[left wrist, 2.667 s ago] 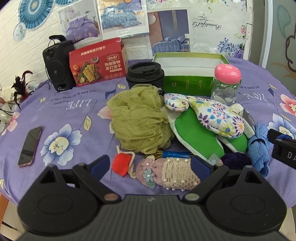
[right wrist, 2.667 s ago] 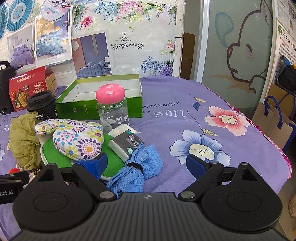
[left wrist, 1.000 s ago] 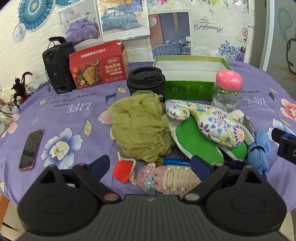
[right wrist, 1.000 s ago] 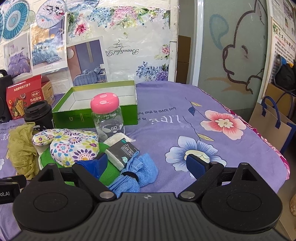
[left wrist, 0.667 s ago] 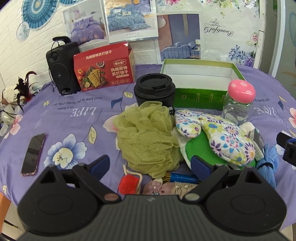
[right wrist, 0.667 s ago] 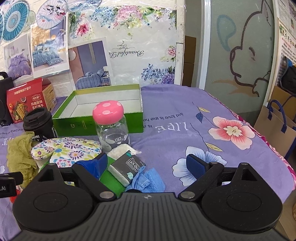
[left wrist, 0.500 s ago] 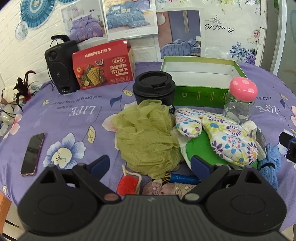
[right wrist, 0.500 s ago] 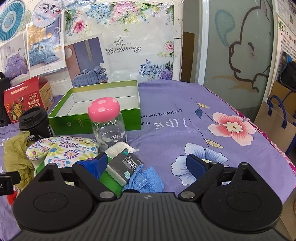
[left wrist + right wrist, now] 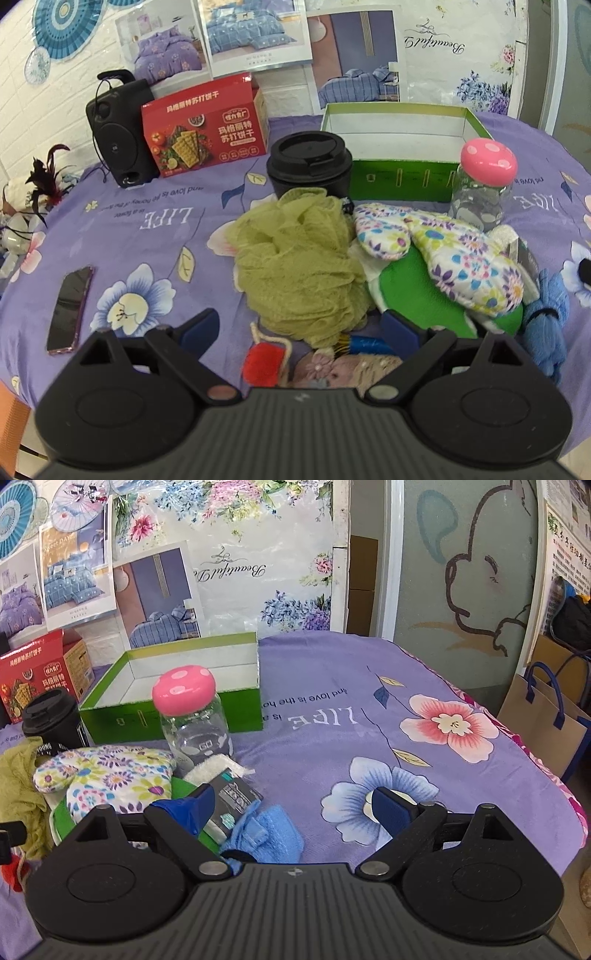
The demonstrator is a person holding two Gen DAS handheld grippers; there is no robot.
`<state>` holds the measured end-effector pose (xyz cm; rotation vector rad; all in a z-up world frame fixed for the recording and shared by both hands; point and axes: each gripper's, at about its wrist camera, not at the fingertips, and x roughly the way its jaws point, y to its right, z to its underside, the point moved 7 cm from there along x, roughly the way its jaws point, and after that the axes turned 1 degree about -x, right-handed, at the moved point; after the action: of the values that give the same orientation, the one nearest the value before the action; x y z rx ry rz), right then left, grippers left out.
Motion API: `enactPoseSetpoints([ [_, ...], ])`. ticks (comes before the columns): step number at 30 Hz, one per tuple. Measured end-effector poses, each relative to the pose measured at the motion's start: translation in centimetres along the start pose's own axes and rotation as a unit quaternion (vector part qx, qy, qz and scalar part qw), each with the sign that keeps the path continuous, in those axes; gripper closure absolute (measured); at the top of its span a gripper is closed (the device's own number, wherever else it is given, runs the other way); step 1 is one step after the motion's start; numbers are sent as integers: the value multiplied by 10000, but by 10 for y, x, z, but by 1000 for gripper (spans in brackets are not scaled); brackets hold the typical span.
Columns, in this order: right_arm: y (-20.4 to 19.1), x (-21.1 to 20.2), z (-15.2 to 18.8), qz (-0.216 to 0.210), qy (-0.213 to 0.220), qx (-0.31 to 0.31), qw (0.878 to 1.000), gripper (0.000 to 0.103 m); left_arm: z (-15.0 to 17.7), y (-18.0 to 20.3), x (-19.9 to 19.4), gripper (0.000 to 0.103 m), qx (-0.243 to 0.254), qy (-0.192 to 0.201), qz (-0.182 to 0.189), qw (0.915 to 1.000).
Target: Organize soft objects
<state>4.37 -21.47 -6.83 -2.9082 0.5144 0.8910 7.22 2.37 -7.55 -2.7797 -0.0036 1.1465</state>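
A pile of soft things lies on the purple flowered tablecloth (image 9: 155, 236): a yellow-green mesh bath pouf (image 9: 299, 262), a floral oven mitt (image 9: 454, 254) on a green pad (image 9: 417, 291), a blue cloth (image 9: 546, 325), a red pompom (image 9: 260, 360) and a lace pouch (image 9: 340, 369). An open green box (image 9: 402, 162) stands behind them. My left gripper (image 9: 295, 328) is open just in front of the pouf. My right gripper (image 9: 295, 805) is open above the blue cloth (image 9: 266, 834), beside the mitt (image 9: 110, 775).
A black lidded cup (image 9: 308, 164), a glass jar with a pink mushroom lid (image 9: 482, 184), a red cracker box (image 9: 205, 127) and a black speaker (image 9: 118, 136) stand at the back. A phone (image 9: 70, 306) lies at the left. A paper bag (image 9: 550, 723) stands past the table's right edge.
Both grippers have moved forward and a little closer to the pile. The lace pouch has slid under the left gripper's body. Both jaws stay open and nothing was taken hold of.
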Motion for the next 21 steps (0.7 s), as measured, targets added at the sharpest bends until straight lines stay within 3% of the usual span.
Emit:
enactPoseSetpoints([
  [7, 9, -5, 4, -275, 19, -35, 9996, 24, 11, -23, 4, 10, 37, -186, 31, 9998],
  [12, 2, -7, -3, -772, 315, -180, 9964, 25, -4, -27, 11, 10, -66, 15, 211, 9998],
  [21, -39, 0, 5, -1794, 180, -416, 9827, 24, -5, -3, 36, 10, 175, -115, 426, 9989],
])
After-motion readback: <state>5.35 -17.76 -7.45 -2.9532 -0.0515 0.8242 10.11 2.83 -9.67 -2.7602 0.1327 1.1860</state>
